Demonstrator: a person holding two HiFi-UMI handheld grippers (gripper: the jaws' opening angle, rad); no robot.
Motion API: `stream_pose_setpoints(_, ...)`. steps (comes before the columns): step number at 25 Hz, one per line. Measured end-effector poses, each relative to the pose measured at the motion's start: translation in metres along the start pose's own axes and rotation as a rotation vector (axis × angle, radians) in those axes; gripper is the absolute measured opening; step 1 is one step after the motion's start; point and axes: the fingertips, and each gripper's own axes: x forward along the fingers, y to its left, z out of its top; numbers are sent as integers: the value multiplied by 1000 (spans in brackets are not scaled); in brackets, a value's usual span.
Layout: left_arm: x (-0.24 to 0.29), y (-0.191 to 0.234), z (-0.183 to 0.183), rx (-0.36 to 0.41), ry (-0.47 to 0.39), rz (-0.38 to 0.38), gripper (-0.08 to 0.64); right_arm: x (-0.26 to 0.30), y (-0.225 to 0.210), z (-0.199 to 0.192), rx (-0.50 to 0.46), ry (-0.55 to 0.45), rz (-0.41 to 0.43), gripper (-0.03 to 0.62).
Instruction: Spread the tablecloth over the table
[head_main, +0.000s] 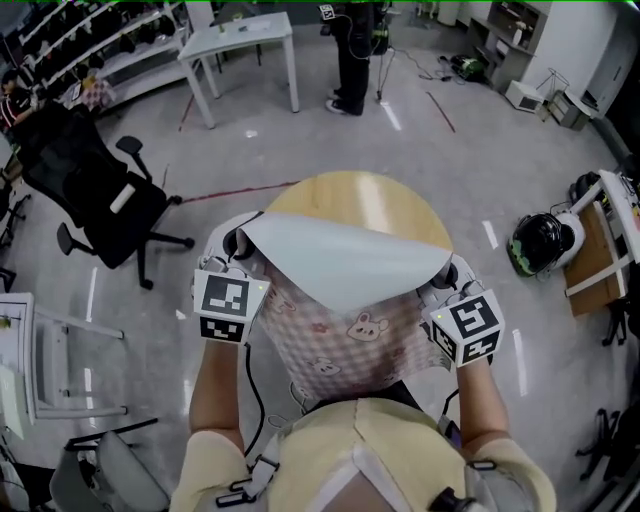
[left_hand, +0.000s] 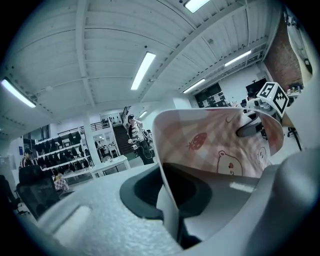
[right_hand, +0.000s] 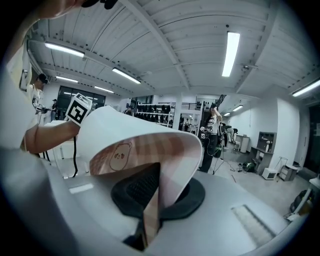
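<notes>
Below us stands the round wooden table (head_main: 372, 198). We hold the tablecloth (head_main: 345, 268) in the air over its near edge (white underside curling over the pink check). Our left gripper (head_main: 243, 243) and right gripper (head_main: 443, 277) each pinch one corner.

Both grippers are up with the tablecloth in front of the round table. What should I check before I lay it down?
1. Left gripper shut on the tablecloth edge: ok.
2. Right gripper shut on the opposite edge: ok.
3. Cloth flat between the grippers: not ok, it curls back with its white underside up.
4. Table covered: not ok, the wooden top beyond the cloth is bare.
5. Cloth centred on the table: cannot tell, it hides the near rim.
6. Office chair apart from the table: ok.
</notes>
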Motion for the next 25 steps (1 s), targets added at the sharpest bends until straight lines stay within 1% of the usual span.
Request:
stream_pose_setpoints(5,34,8,26,57,-3,5,8,11,-31,14,-30,-34,10,12)
stream_pose_setpoints(9,74,9,39,102,10,-13,8,24,-61,16,-31,-40,7,12)
stream_pose_setpoints(14,134,0,45,120,52,-37,8,39,-101,5,-27,-22,3,12)
stream_pose_setpoints(20,205,-11,58,144,71,-54,9,57,-156,-6,-3,-21,-29,12)
stream_pose_setpoints(25,260,-23,47,155,123,-82,9,78,-192,-27,14,5,-36,13)
